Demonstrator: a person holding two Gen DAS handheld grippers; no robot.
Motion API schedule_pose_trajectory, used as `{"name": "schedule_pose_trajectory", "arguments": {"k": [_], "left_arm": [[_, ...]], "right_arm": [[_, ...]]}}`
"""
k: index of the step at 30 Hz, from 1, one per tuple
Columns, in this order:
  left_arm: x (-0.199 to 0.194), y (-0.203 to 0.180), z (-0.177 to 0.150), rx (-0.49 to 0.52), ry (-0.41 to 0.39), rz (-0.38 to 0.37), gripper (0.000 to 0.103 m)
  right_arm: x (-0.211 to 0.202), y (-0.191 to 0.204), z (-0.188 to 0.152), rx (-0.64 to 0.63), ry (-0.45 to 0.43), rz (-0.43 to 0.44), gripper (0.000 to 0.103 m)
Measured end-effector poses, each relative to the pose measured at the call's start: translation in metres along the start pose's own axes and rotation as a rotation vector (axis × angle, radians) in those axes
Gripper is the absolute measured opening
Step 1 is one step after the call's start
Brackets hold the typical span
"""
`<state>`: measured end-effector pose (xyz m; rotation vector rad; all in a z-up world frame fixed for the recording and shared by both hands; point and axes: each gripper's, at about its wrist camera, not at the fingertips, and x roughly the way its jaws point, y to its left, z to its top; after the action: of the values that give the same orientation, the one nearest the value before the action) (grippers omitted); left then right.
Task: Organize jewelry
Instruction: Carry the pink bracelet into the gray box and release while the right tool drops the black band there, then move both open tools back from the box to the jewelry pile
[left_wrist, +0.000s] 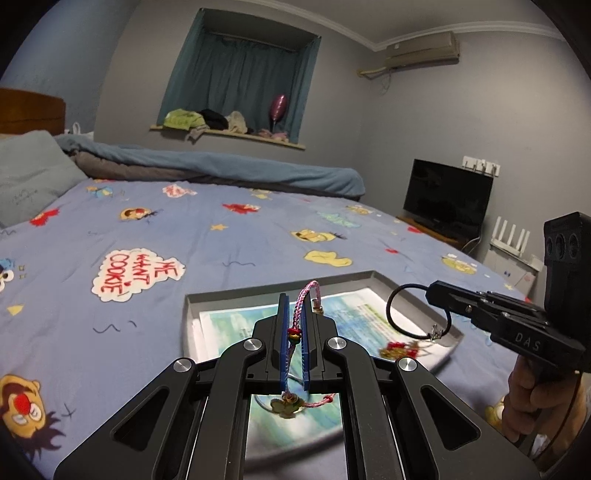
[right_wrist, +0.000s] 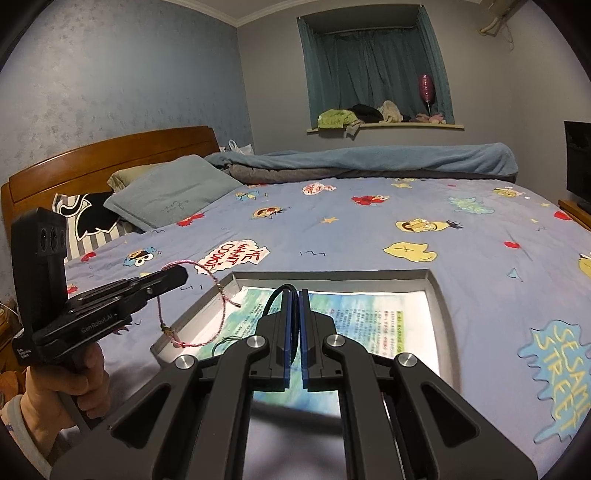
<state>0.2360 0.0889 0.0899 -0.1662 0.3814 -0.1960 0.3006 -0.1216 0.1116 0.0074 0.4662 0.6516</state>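
While both claws hang just above the near edge of the tray (right_wrist: 332, 275), the left claw (left_wrist: 294, 321) is pinching a pink cord bracelet (left_wrist: 308, 290) that loops up past its tips, and the right claw (right_wrist: 294, 314) is pinching a black cord loop (left_wrist: 397, 306) with a small charm. The tray lies open just ahead and below on the bed (right_wrist: 369, 229), so each piece seems to need only a short lowering; neither hand looks clearly nearer

We see each handheld gripper built from matte black linkage arms joined by round silver pivot screws, ending in two flat blue finger pads (left_wrist: 284, 332). The left gripper (right_wrist: 177, 275) carries white "GenRobot.AI" lettering and a black three-lens camera block; the right gripper (left_wrist: 430, 291) is embossed "DAS". A pale cuffed sleeve (right_wrist: 22, 424) covers the left wrist.
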Motion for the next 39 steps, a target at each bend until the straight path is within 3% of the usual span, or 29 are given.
{"name": "schedule_pose_trajectory", "arguments": {"k": [11, 17, 19, 20, 22, 26, 31, 39], "left_arm": [[0.056, 0.011, -0.019, 0.012, 0.221, 0.073, 0.006], [0.063, 0.01, -0.027, 0.033, 0.263, 0.098, 0.011], [0.062, 0.007, -0.028, 0.056, 0.257, 0.11, 0.018], [0.06, 0.004, -0.028, 0.069, 0.25, 0.115, 0.028], [0.056, 0.0, -0.027, 0.088, 0.229, 0.132, 0.066], [0.046, 0.0, -0.024, 0.092, 0.187, 0.138, 0.078], [0.036, 0.001, -0.019, 0.073, 0.16, 0.115, 0.084], [0.003, -0.008, -0.018, 0.07, 0.088, 0.09, 0.093]], "right_arm": [[0.051, 0.003, -0.007, -0.014, 0.132, -0.032, 0.004], [0.065, 0.006, -0.016, -0.035, 0.192, -0.059, 0.004], [0.065, 0.002, -0.017, -0.02, 0.194, -0.063, 0.004], [0.065, 0.001, -0.017, -0.015, 0.197, -0.062, 0.005], [0.063, -0.003, -0.018, -0.007, 0.193, -0.067, 0.008], [0.053, -0.006, -0.018, -0.004, 0.166, -0.057, 0.04], [0.03, -0.009, -0.018, 0.001, 0.119, -0.054, 0.041], [-0.016, -0.008, -0.021, -0.011, 0.033, -0.058, 0.064]]}}
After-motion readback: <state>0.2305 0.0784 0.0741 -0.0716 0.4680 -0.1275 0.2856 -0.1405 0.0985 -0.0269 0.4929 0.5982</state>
